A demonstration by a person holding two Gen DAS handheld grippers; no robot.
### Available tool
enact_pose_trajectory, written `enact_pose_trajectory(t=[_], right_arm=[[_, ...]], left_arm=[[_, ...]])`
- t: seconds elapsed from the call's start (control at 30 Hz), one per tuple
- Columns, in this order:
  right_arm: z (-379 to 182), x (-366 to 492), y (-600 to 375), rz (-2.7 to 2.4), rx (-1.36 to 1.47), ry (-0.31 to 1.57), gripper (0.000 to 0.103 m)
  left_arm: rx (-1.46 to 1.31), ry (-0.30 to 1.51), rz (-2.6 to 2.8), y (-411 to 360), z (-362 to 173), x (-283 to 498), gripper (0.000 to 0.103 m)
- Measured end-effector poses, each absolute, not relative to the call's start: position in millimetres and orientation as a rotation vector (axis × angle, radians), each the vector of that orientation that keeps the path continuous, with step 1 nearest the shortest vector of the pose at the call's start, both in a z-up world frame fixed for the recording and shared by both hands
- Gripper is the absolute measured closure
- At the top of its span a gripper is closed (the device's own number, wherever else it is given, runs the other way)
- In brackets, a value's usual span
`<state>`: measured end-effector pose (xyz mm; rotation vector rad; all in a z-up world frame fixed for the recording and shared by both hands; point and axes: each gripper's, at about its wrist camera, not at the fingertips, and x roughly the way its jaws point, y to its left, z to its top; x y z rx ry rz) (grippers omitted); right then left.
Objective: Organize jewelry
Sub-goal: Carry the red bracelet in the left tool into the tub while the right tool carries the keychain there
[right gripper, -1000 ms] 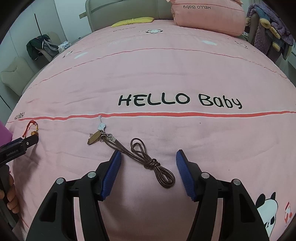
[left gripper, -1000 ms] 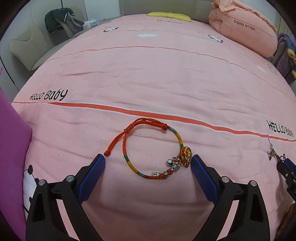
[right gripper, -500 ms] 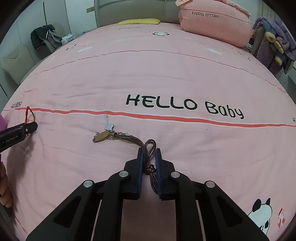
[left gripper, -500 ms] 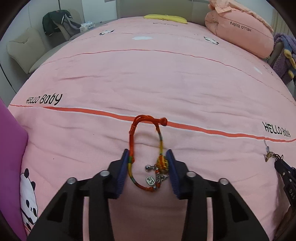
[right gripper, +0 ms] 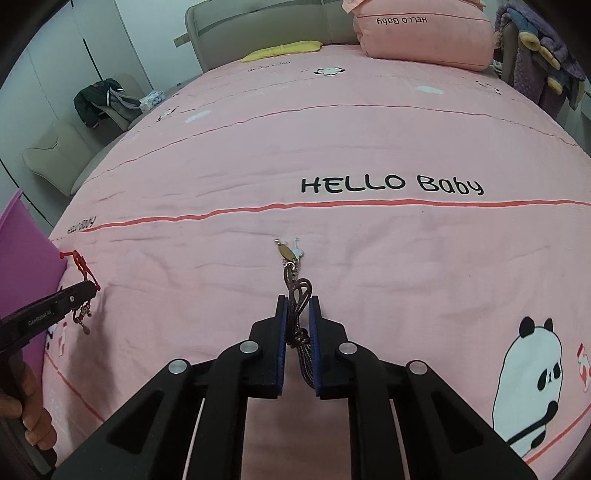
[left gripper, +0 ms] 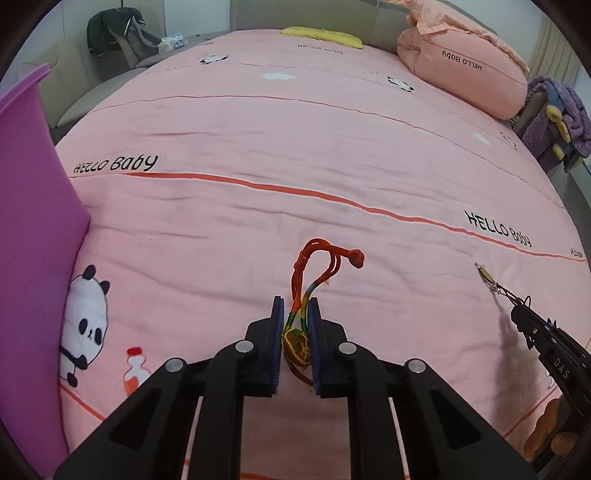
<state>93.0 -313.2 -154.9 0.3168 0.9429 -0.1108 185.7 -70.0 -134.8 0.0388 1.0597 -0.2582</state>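
A red and multicoloured braided bracelet [left gripper: 301,266] with an orange bead and small charms is squeezed between the blue pads of my left gripper [left gripper: 296,306], whose jaws are closing on it; its red loop sticks up past the fingertips above the pink bedcover [left gripper: 295,147]. From the right wrist view the same bracelet [right gripper: 83,267] dangles from the left gripper [right gripper: 90,290]. My right gripper [right gripper: 298,306] is shut on a brown cord necklace [right gripper: 297,295]. Its gold leaf pendant [right gripper: 286,253] hangs out past the tips, also visible as the pendant [left gripper: 485,275] in the left wrist view.
A purple container [left gripper: 29,221] stands at the bed's left edge. A pink pillow [left gripper: 461,70] and a yellow cushion [left gripper: 321,35] lie at the far end. A chair with a dark jacket [left gripper: 114,29] stands beyond the bed. A hand [right gripper: 33,417] holds the left gripper.
Both grippers went from open around the jewellery to shut on it, then rose. The round bracelet is pinched into a narrow loop; the necklace cord left the cover.
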Motion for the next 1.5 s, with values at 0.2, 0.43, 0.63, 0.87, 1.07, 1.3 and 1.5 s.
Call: enact_pose_trajectory(t=[0.2, 0.43, 0.63, 0.87, 1.07, 1.3, 1.5], right_arm=[[-130.2, 70.5, -291.0, -0.077, 0.326, 0.941, 0.092], [-84.9, 50.3, -255.7, -0.016, 0.303, 0.891, 0.092], [-40.5, 42.3, -211.4, 0.065, 0.275, 0.847, 0.092], [8.4, 48.0, -139.4, 0.213, 0.224, 0.803, 0.092], [33.7, 67.7, -74.7, 0.342, 0.2, 0.791, 0.092], [50.7, 86.0, 2.6, 0.479, 0.152, 0.799, 0.092], [56.9, 104.0, 60.6, 0.566, 0.109, 0.82, 0.092]], left_arm=[[0.054, 1.058, -0.28, -53.6, -104.5, 153.0, 0.09], [0.057, 1.017, -0.274, -25.5, -62.8, 122.0, 0.09], [0.027, 0.967, -0.254, 4.4, -20.6, 101.8, 0.09], [-0.01, 0.903, -0.171, 62.6, 27.1, 94.9, 0.09], [-0.024, 0.848, -0.057, 123.2, 58.7, 93.8, 0.09], [-0.038, 0.816, 0.073, 185.5, 71.7, 96.6, 0.09], [-0.088, 0.839, 0.161, 228.4, 61.9, 101.6, 0.089]])
